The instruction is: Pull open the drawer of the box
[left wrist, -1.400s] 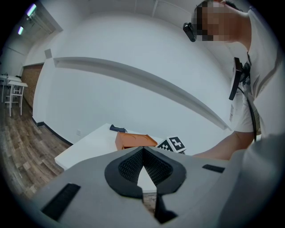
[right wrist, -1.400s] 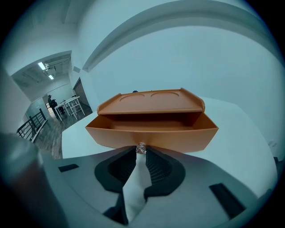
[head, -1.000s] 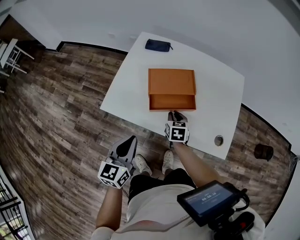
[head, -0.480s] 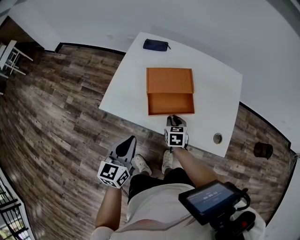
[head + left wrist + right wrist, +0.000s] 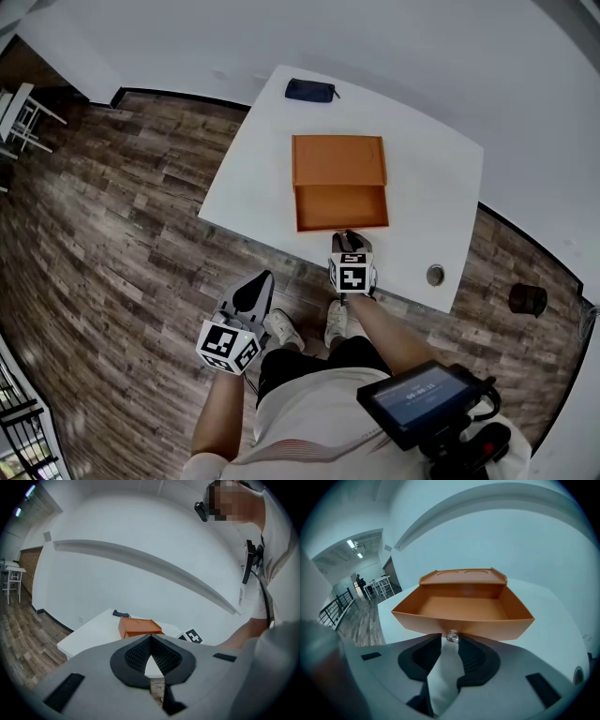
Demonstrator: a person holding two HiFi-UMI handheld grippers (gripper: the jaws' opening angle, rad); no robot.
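An orange box [image 5: 339, 159] lies on the white table [image 5: 253, 192], with its drawer [image 5: 341, 208] pulled out toward me and empty. My right gripper [image 5: 350, 234] is at the drawer's front. In the right gripper view the small clear knob [image 5: 451, 636] sits between the tips of the right gripper [image 5: 451, 640]. The jaws have just been opening slightly, and the pads still touch the knob. My left gripper [image 5: 257, 285] hangs over the floor to the left, short of the table. Its jaw tips meet in the left gripper view [image 5: 150, 638], with nothing between them.
A dark pouch [image 5: 311, 90] lies at the table's far edge. A small round metal thing [image 5: 435, 276] sits near the table's front right corner. A black round object [image 5: 527, 300] stands on the wooden floor at the right. My shoes [image 5: 281, 328] are just below the table's edge.
The drawer slid a little further out toward me with the right gripper at its knob, then held still. The left gripper has not moved.
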